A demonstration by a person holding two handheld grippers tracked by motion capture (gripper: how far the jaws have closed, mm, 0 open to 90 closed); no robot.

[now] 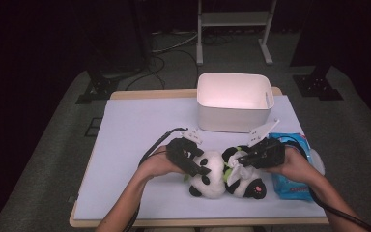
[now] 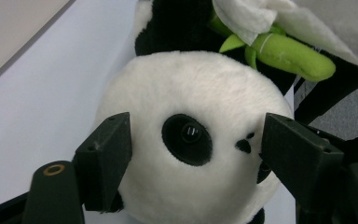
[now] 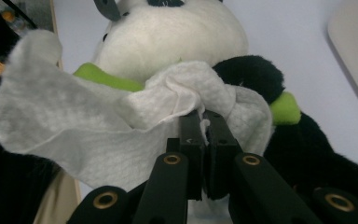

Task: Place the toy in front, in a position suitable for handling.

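The jaws of the right gripper (image 3: 204, 122) are clenched on a white wet wipe (image 3: 121, 121), pressed against the plush panda (image 1: 222, 175) beside its green bamboo shoot (image 2: 289, 52). The jaws of the left gripper (image 2: 196, 140) stand on either side of the panda's white head (image 2: 191, 135); whether their pads press the plush or just clear it cannot be told. The panda lies on the worktop (image 1: 135, 130) near its front edge, a little right of the middle, between the person's two hands. Just beside the right hand, toward the right edge, lies a blue pack of wipes (image 1: 292, 186). A white plastic bin (image 1: 234, 101) stands at the back edge, well apart from the toy.
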